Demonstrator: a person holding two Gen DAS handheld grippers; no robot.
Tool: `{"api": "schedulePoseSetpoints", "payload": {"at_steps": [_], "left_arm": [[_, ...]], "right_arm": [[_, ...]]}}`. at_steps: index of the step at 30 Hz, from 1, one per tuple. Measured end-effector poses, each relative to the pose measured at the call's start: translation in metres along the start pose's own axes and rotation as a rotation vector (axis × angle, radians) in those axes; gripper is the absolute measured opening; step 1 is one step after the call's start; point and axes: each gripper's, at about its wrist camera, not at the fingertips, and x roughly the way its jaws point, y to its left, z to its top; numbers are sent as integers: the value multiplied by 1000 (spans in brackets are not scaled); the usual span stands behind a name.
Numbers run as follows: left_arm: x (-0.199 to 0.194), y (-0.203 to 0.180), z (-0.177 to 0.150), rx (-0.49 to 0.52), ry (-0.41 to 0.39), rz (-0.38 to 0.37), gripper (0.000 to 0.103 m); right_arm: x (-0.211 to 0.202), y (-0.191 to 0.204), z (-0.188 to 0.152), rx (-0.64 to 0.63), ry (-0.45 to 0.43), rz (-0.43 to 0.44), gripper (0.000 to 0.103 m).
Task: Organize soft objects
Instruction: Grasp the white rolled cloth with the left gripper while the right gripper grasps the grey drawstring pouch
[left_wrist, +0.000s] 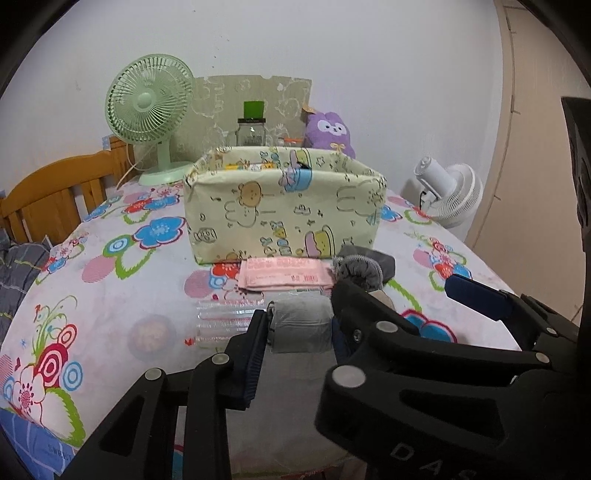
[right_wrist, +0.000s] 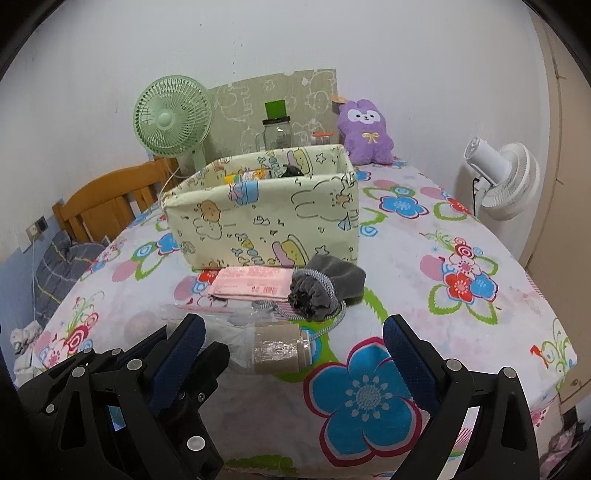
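A pale yellow cartoon-print fabric box (left_wrist: 284, 206) (right_wrist: 266, 218) stands mid-table. In front of it lie a pink packet (left_wrist: 284, 273) (right_wrist: 251, 282), a grey drawstring pouch (left_wrist: 364, 269) (right_wrist: 325, 286) and clear plastic bags (left_wrist: 229, 317). My left gripper (left_wrist: 299, 325) is shut on a wrapped grey-beige bandage roll (left_wrist: 299, 325) (right_wrist: 280, 350) on the table. My right gripper (right_wrist: 293, 343) is open just behind the roll; its fingers (left_wrist: 476, 299) show beside the left gripper.
A green fan (left_wrist: 147, 110), a glass jar (left_wrist: 251, 129) and a purple plush (left_wrist: 330, 133) stand behind the box. A white fan (right_wrist: 502, 177) is at the right edge. A wooden bed rail (left_wrist: 55, 192) is at left.
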Motion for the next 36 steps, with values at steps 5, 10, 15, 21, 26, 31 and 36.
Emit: {"api": "schedulePoseSetpoints", "payload": {"at_steps": [5, 10, 15, 21, 26, 31, 36], "left_arm": [[7, 3, 9, -18, -7, 36, 36], [16, 9, 18, -34, -7, 68, 36], [30, 12, 25, -38, 7, 118, 36], [43, 17, 31, -63, 11, 169, 36], [55, 26, 32, -100, 36, 219, 36], [65, 27, 31, -104, 64, 238, 36], [70, 26, 30, -95, 72, 245, 36]], "right_arm": [[4, -3, 9, 6, -13, -16, 99], [13, -7, 18, 24, -15, -16, 99], [28, -10, 26, 31, -5, -37, 99], [45, -17, 33, 59, 13, -40, 99], [60, -22, 36, 78, 31, -53, 99], [78, -31, 32, 129, 86, -44, 92], [86, -32, 30, 139, 116, -35, 82]]}}
